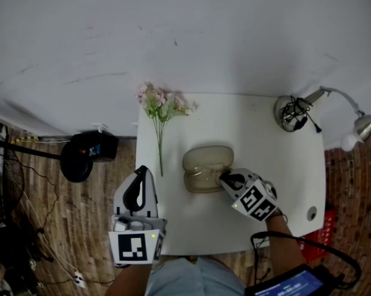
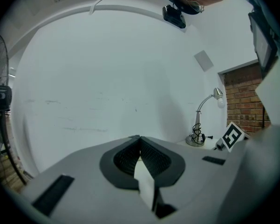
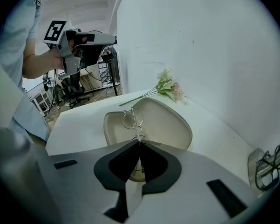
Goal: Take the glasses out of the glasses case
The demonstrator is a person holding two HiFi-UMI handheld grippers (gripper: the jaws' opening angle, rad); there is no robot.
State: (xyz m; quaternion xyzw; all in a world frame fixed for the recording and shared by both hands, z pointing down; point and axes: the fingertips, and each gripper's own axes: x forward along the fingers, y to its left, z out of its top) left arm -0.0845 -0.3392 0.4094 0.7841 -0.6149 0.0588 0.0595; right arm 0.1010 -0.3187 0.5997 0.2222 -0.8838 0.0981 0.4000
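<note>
While the smooth, rounded beige glasses case [image 1: 208,159] lies open like a clamshell on the matte white table [image 1: 271,153], the thin wire-rimmed glasses [image 3: 132,118] stand upright over its hollow. They are pinched at the frame by the right gripper [image 3: 140,141], its dark jaws closed on the metal. The left gripper [image 2: 139,138] hangs at the table's left edge — ribbed jaws pressed together, nothing between them.

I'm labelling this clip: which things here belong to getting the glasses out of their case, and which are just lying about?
In the job: glasses, glasses case, right tongs shut on the glasses.
Lying about: flowers, desk lamp.
</note>
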